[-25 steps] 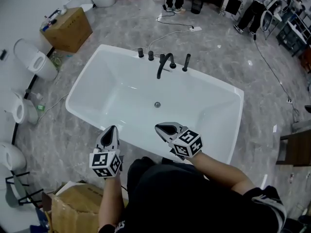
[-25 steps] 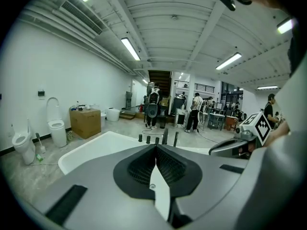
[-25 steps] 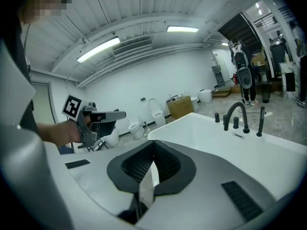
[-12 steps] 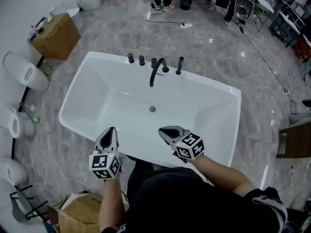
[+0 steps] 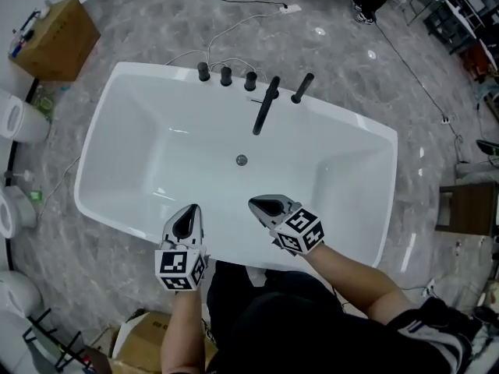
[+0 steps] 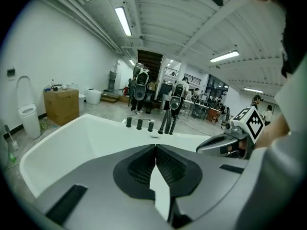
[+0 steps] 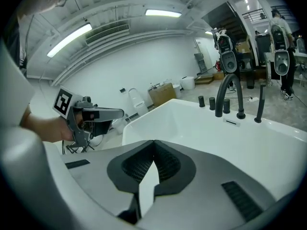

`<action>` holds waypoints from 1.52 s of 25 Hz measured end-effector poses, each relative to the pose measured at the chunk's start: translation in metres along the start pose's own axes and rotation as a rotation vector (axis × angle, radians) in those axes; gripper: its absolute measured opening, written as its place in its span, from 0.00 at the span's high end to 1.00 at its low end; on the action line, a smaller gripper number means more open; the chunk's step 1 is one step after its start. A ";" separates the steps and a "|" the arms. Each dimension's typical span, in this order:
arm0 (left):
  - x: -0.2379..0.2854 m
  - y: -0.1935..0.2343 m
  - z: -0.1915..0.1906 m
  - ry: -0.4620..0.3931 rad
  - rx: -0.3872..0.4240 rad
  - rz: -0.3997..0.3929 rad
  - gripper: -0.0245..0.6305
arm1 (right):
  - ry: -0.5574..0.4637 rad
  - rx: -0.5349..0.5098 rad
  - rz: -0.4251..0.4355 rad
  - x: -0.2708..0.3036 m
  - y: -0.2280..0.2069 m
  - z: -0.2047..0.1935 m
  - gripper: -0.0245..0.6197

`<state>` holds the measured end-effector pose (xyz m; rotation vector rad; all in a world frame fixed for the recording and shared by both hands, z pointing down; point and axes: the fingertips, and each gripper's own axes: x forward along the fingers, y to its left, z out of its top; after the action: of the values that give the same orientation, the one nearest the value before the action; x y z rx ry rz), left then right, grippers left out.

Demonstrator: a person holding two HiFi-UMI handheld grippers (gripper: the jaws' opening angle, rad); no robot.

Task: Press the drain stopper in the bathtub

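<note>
The head view looks steeply down on the bathtub from above its near rim. Both gripper views sit low there, facing across toward the faucet all share.

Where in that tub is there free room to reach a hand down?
The whole white floor of the bathtub is bare on every side of the drain stopper, out to both ends. It is crowded only along the far rim, where the black faucet and knobs stand.
</note>
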<state>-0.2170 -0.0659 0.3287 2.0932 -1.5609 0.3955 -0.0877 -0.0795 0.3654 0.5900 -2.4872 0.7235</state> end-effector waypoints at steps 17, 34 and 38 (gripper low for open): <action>0.188 0.056 -0.164 0.149 -0.022 -0.062 0.94 | 0.183 -0.004 0.015 0.169 -0.120 -0.133 0.94; 0.364 0.128 -0.352 0.341 -0.085 -0.106 0.94 | 0.290 -0.019 -0.098 0.327 -0.279 -0.270 0.94; 0.384 0.167 -0.393 0.378 -0.101 -0.020 0.94 | 0.331 -0.005 -0.156 0.359 -0.312 -0.308 0.94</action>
<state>-0.2357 -0.1985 0.8869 1.8278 -1.3080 0.6480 -0.1107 -0.2341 0.9101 0.6013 -2.1140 0.6925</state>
